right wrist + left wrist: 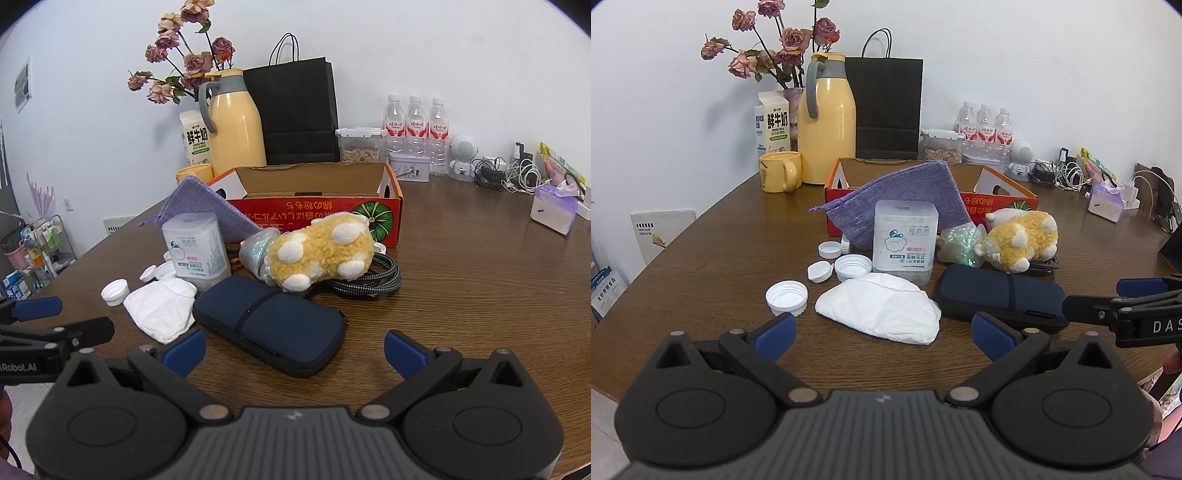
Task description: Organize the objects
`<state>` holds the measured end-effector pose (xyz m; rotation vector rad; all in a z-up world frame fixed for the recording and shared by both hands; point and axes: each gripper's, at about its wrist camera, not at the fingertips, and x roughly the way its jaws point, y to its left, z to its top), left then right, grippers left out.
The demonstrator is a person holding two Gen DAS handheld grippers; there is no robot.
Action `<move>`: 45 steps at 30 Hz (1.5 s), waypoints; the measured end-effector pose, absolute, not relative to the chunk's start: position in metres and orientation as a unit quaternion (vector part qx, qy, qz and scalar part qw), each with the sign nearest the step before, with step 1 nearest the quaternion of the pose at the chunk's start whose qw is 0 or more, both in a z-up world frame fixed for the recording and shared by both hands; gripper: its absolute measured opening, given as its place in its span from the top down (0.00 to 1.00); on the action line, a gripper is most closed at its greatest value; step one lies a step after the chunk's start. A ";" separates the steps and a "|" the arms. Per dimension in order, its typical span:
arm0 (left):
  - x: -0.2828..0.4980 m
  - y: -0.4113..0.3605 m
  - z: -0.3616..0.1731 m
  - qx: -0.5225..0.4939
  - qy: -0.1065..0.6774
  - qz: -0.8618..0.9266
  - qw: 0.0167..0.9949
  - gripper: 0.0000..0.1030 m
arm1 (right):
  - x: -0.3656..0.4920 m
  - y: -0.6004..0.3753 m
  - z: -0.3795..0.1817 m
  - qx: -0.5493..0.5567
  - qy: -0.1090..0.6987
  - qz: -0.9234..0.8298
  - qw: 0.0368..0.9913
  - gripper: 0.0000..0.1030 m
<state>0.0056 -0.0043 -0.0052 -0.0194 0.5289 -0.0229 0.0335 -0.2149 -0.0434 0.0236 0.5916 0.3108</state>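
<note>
In the left wrist view, the left tool (pixel 882 334) fills the bottom of the frame, its blue-padded fingers spread wide and grasping nothing, hovering over the brown wooden worktop (pixel 701 258). Just above it, at centre, lies a crumpled white cloth (pixel 881 308), with a white bottle cap (pixel 786 297) to its left and a dark blue zip case (pixel 1001 297) to its right. Behind the cloth stands a translucent cotton swab box (pixel 905 240), and behind that a purple knit pouch (pixel 897 201) leans against an open orange cardboard box (pixel 1015 195). A yellow plush toy (pixel 1021 236) lies right of the swab box. A yellow thermos (pixel 826 122) stands in the upper middle. The right tool (pixel 1126 299) enters at the right edge. In the right wrist view, the right tool (pixel 295 350) sits at the bottom, fingers likewise spread and empty. The dark blue zip case (pixel 269 325) lies just above it at centre, the white cloth (pixel 162 312) touching its left end. The plush toy (pixel 319 254) lies behind the case on a braided cable (pixel 373 280), in front of the cardboard box (pixel 314 210). The left tool (pixel 66 314) shows at the left edge.
</note>
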 end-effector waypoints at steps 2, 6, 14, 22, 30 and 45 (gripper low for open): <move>0.006 -0.004 -0.005 -0.009 0.262 -0.011 0.965 0.00 | 0.033 -0.215 -0.043 0.012 0.290 0.153 0.945 0.00; 0.006 -0.004 -0.005 -0.009 0.261 -0.011 0.965 0.00 | 0.033 -0.215 -0.043 0.012 0.291 0.153 0.944 0.00; 0.006 -0.003 -0.005 -0.010 0.262 -0.011 0.965 0.00 | 0.033 -0.215 -0.043 0.013 0.290 0.152 0.945 0.00; 0.006 -0.002 -0.005 -0.010 0.262 -0.009 0.965 0.00 | 0.034 -0.216 -0.043 0.013 0.291 0.153 0.944 0.00; 0.007 -0.002 -0.005 -0.011 0.263 -0.009 0.965 0.00 | 0.035 -0.216 -0.043 0.013 0.292 0.154 0.944 0.00; 0.021 0.007 -0.005 -0.016 0.267 0.004 0.964 0.00 | 0.044 -0.212 -0.044 0.004 0.286 0.154 0.946 0.00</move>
